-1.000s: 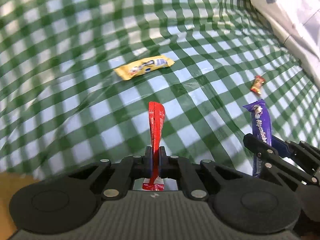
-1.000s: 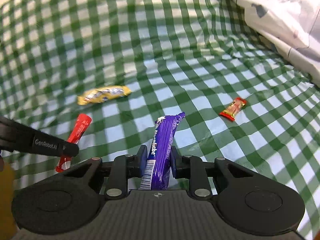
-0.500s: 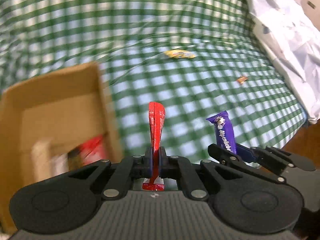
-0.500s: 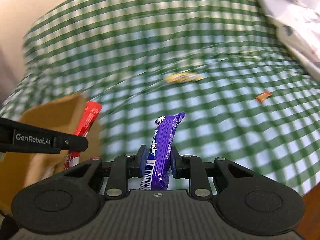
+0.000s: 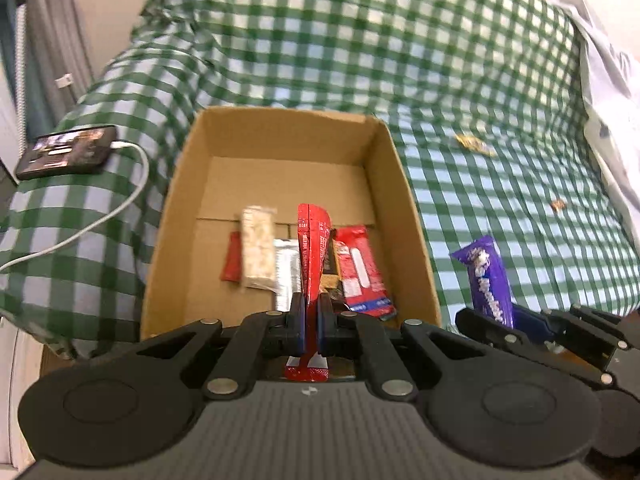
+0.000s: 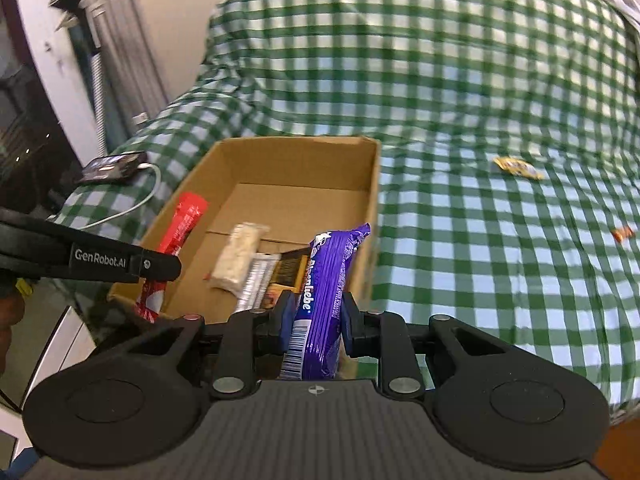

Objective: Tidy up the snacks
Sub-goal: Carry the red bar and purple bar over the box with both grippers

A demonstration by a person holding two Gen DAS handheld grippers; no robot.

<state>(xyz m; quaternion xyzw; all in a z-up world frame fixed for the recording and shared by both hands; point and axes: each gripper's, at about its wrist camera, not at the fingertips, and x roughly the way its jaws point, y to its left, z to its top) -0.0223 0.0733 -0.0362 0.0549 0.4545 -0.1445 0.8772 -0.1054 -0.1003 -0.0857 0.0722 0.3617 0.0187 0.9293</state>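
Observation:
My left gripper [image 5: 311, 314] is shut on a thin red snack packet [image 5: 313, 240], held upright over the near end of an open cardboard box [image 5: 404, 192]. Several snack bars lie on the box floor, among them a pale bar [image 5: 258, 246] and a red-and-white one [image 5: 360, 272]. My right gripper [image 6: 316, 316] is shut on a purple candy pack [image 6: 326, 280], which stands upright near the box's [image 6: 372, 184] right wall. A yellow snack [image 6: 516, 168] and a small orange candy [image 6: 622, 233] lie on the green checked cloth [image 6: 480, 240] to the right.
A phone [image 5: 66, 152] with a white cable [image 5: 100, 220] lies on the cloth left of the box. White bedding [image 5: 612, 92] is bunched at the far right. A wall and a grey curtain [image 5: 52, 32] stand at the left. The cloth drops off at the near edge.
Both grippers have swung left and risen from the open cloth to the cardboard box, each still holding its snack. The yellow snack and the orange candy now lie far off to the right.

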